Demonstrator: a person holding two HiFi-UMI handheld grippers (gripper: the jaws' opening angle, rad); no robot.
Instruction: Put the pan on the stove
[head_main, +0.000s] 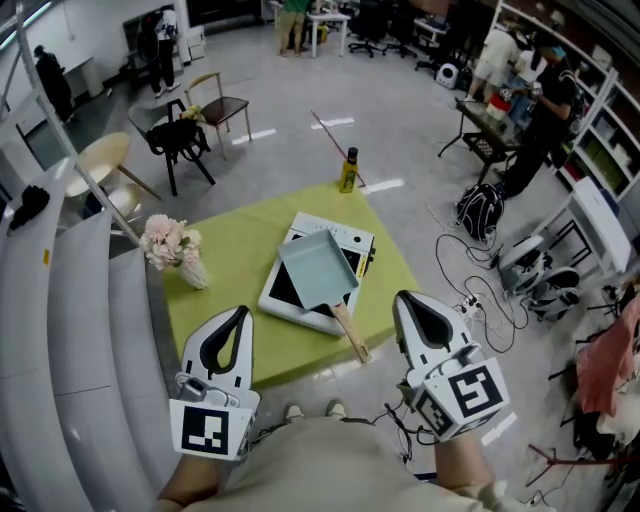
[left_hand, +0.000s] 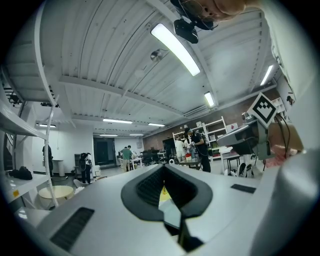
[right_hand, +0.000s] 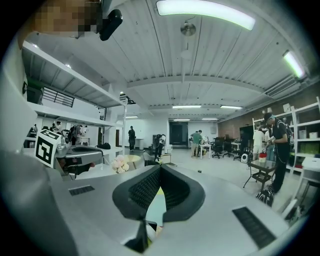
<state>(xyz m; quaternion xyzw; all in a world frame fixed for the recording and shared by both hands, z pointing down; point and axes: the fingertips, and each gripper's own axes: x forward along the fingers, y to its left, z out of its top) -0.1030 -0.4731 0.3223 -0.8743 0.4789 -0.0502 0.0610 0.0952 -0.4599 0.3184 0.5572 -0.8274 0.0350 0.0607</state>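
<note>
A pale blue square pan (head_main: 318, 268) with a wooden handle (head_main: 350, 334) rests on the white stove (head_main: 352, 239), which has a black glass top, on the green table (head_main: 230, 250). The handle points toward me over the stove's front edge. My left gripper (head_main: 240, 313) hovers at the table's near left edge, shut and holding nothing. My right gripper (head_main: 404, 298) hangs just off the table's near right corner, also shut and holding nothing. In the left gripper view the closed left gripper (left_hand: 163, 172) points across the room, and so does the right gripper (right_hand: 160, 172) in its own view.
A vase of pink flowers (head_main: 172, 246) stands at the table's left edge. A yellow bottle (head_main: 348, 170) sits beyond the far corner. White shelving (head_main: 60, 300) runs along my left. Chairs (head_main: 180, 140) stand behind the table, and cables (head_main: 480, 275) and bags lie on the floor at right.
</note>
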